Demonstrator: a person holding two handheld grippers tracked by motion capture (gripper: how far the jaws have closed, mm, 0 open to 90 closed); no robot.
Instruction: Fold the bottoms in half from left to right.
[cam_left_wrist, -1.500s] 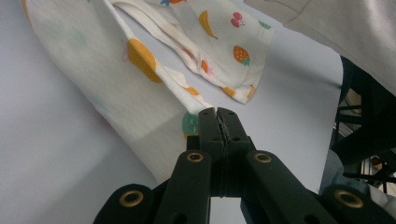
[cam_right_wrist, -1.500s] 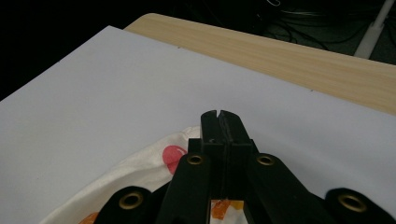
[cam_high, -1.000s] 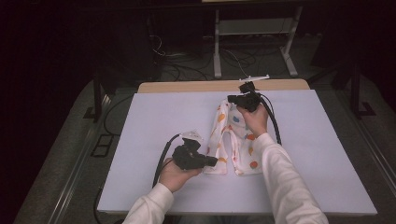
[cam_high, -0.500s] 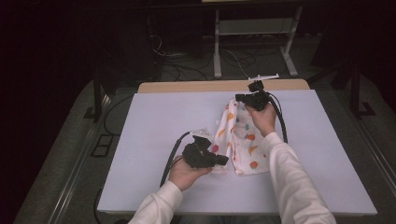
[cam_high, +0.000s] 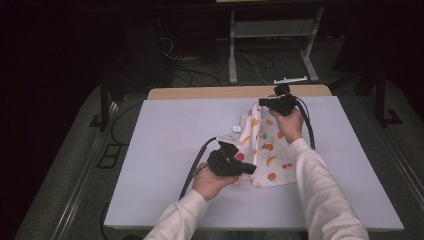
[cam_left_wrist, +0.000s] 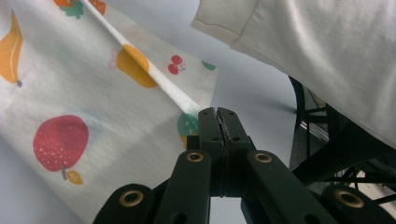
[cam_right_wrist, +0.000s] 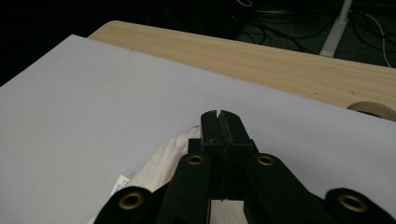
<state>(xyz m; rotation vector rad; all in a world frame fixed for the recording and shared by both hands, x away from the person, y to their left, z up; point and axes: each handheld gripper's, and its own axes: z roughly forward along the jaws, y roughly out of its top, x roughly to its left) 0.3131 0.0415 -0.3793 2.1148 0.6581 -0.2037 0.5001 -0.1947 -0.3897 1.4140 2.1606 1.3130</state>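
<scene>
A white cloth (cam_high: 265, 145) printed with fruit lies partly lifted on the pale sheet over the table (cam_high: 165, 150). In the high view my left gripper (cam_high: 250, 169) is at the cloth's near left edge and my right gripper (cam_high: 262, 102) at its far corner. In the left gripper view the jaws (cam_left_wrist: 219, 114) are shut on a folded hem of the cloth (cam_left_wrist: 93, 107), with a white sleeve (cam_left_wrist: 327, 51) above. In the right gripper view the jaws (cam_right_wrist: 219, 116) are shut, and the cloth (cam_right_wrist: 159, 163) hangs from under them with its small label (cam_right_wrist: 120, 183) showing.
A strip of bare wooden tabletop (cam_high: 210, 92) runs along the far edge of the sheet. Behind it, cables and a metal stand (cam_high: 270, 35) sit on the dark floor. A tan round object (cam_right_wrist: 373, 109) rests on the wood at the far right.
Both hands have shifted to the right with the cloth between them. The cloth has spread out flatter and longer between the two grippers.
</scene>
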